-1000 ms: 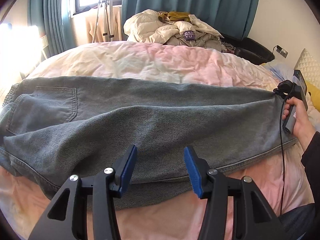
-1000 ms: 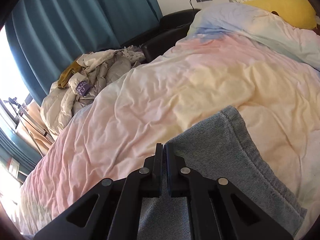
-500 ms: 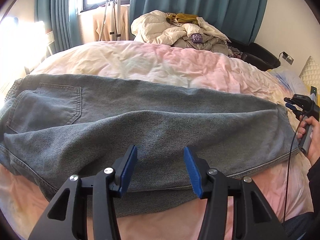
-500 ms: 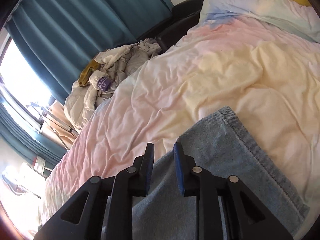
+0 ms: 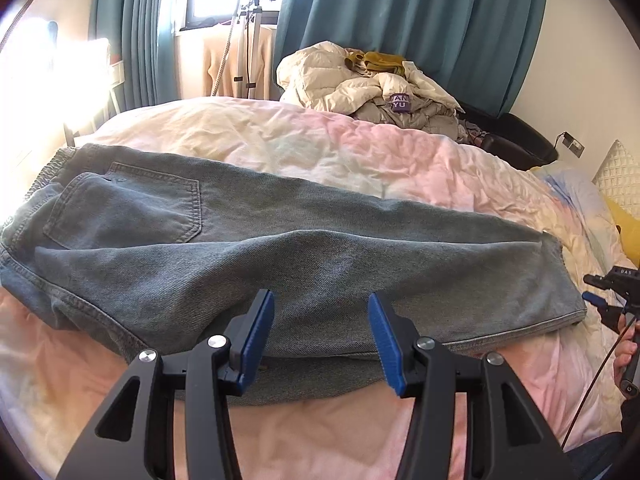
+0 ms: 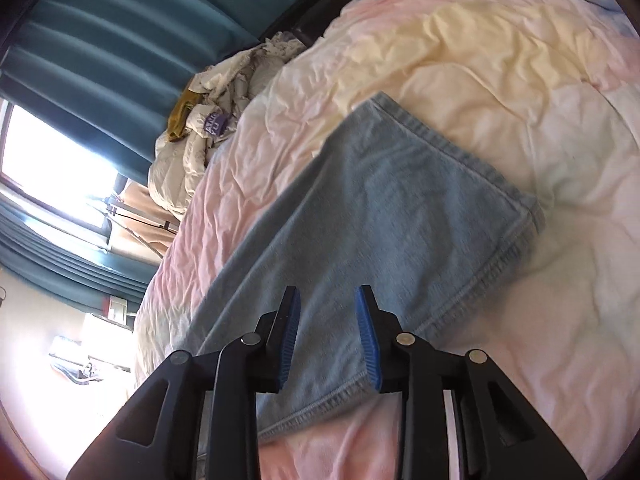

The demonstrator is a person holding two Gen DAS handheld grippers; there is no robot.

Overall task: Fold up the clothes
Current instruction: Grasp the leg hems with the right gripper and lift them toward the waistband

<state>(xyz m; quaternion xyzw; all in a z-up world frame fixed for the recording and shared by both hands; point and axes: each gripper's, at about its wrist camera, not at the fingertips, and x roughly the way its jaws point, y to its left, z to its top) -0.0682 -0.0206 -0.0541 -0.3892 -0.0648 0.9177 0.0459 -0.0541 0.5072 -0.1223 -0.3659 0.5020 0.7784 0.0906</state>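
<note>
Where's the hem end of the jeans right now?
In the right wrist view the jeans' hem lies flat on the pastel duvet, just ahead of the open right gripper; in the left wrist view it is at far right.

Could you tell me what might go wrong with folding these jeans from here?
1. Both the left gripper and the right gripper are open and hold nothing, so the jeans could be gripped through one layer only.
2. The soft, wrinkled duvet may get pinched along with the hem.
</note>
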